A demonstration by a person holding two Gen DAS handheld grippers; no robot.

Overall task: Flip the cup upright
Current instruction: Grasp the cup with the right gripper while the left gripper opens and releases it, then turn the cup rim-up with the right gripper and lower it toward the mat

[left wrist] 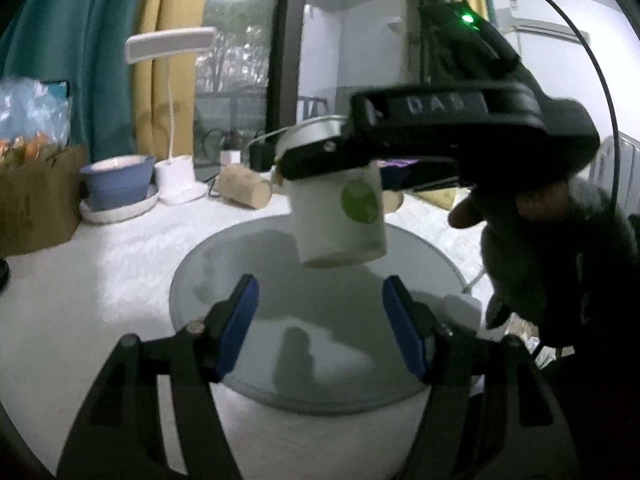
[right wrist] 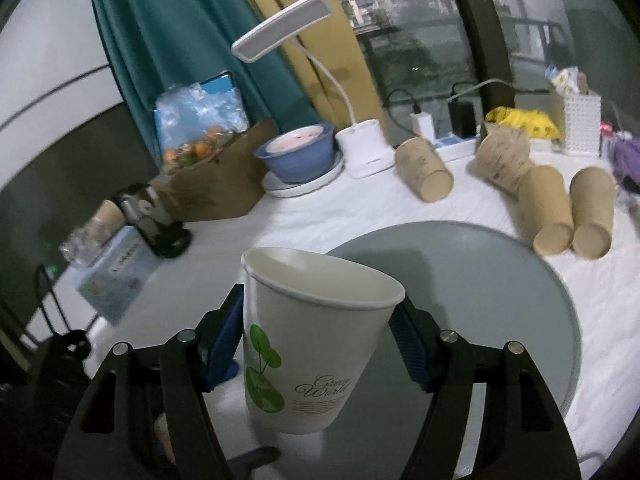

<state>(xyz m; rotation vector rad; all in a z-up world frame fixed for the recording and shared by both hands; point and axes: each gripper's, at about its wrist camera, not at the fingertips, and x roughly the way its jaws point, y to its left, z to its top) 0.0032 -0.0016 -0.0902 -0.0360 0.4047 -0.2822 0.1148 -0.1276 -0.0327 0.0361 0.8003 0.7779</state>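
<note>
The left gripper [left wrist: 320, 320] hung wide open and empty. At its twelve o'clock, the right gripper [right wrist: 318, 340] clasped the cup [right wrist: 308, 344], mouth up, above the round grey mat [right wrist: 520, 300]. Flip looked done; setting down remained.

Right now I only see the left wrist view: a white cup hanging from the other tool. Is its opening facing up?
Observer: Yes. The right wrist view shows the white cup mouth up, tilted, and its inside looks empty.
Operator: Any writing on it?
Observer: "Green World", beside a green leaf print.
Operator: Any other cups I'm missing?
Observer: Two brown cups lie side by side on their sides, at the far right edge of the round table.
</note>
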